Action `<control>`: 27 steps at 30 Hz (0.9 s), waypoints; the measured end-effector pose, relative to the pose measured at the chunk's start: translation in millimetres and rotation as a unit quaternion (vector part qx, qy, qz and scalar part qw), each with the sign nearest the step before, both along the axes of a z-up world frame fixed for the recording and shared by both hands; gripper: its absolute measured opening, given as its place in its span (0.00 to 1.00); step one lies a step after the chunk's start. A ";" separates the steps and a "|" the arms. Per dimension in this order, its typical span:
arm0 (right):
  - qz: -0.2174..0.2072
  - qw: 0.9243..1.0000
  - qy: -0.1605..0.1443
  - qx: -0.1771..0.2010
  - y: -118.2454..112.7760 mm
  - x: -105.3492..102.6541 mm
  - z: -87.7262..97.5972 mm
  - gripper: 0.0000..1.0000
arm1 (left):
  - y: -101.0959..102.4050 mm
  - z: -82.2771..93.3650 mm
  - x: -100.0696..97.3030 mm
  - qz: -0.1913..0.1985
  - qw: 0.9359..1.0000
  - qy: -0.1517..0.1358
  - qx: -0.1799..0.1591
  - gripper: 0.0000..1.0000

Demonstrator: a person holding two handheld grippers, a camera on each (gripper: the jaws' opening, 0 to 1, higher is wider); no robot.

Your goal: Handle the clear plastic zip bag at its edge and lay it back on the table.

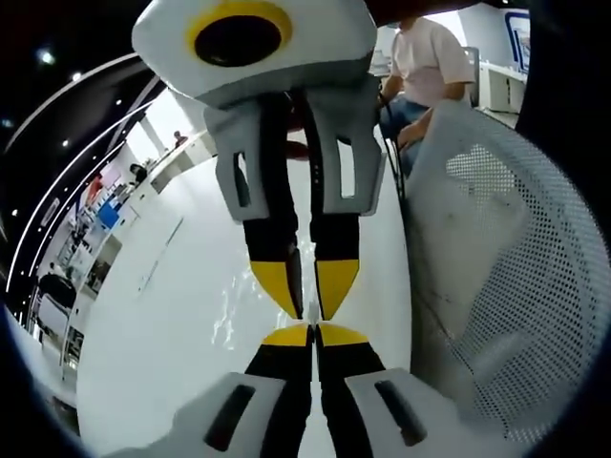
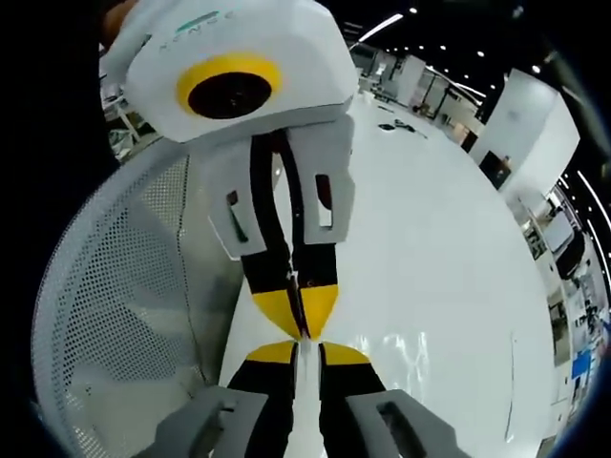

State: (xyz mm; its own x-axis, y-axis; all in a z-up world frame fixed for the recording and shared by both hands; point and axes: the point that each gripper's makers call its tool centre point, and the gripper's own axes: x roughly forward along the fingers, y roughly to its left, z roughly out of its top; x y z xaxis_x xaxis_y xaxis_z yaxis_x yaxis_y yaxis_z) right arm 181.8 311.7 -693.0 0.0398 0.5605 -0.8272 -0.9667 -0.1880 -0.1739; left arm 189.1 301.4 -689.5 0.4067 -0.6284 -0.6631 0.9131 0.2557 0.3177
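Both grippers meet tip to tip, left gripper (image 1: 313,334) and right gripper (image 2: 304,351) each clenched on the clear zip bag's edge (image 1: 307,286). The bag hangs above the white table (image 1: 172,315), a mesh chair (image 1: 516,277) just beside it.

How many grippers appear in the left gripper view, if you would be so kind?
2. The left gripper rises from the bottom edge; the right gripper reaches down from the top, tip to tip with it, above the white table. Both have jaws closed.
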 end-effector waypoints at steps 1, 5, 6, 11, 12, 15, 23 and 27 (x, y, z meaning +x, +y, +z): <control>0.000 1.000 0.000 -0.001 -0.1 0.2 -0.3 0.05 | -0.6 0.4 0.0 0.000 1.000 0.000 -0.001 0.00; 0.005 1.000 0.002 -0.009 -1.6 -1.3 -3.6 0.03 | -1.9 2.2 -0.5 -0.001 1.000 0.001 -0.007 0.00; 0.005 1.000 0.005 -0.012 -2.5 -1.8 -4.9 0.00 | -2.2 2.7 -0.4 -0.001 1.000 0.002 -0.009 0.00; 0.005 1.000 0.010 -0.017 -3.1 -3.7 -6.9 0.00 | -2.5 1.5 -3.2 -0.008 1.000 0.006 -0.007 0.00; -0.004 1.000 0.019 -0.019 -3.3 -4.4 -7.7 0.00 | -2.7 1.1 -3.6 -0.011 1.000 0.005 -0.005 0.00; -0.008 0.999 0.024 -0.021 -3.5 -5.1 -9.1 0.00 | -2.8 0.5 -4.0 -0.015 1.000 0.001 -0.001 0.00; -0.011 0.999 0.026 -0.038 -4.6 -4.8 -14.5 0.00 | -5.1 -2.0 -6.5 -0.028 1.000 0.003 0.004 0.00; -0.016 0.998 0.030 -0.043 -7.0 -1.9 -16.6 0.00 | -3.6 -3.6 -5.5 -0.017 1.000 0.014 0.000 0.00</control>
State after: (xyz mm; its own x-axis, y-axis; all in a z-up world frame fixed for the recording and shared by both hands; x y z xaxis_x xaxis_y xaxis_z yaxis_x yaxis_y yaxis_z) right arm 180.0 304.7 -709.6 0.0053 0.4859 -0.8740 -0.9808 -0.1677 -0.0991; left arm 183.6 297.8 -693.1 0.3659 -0.6414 -0.6743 0.9299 0.2235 0.2920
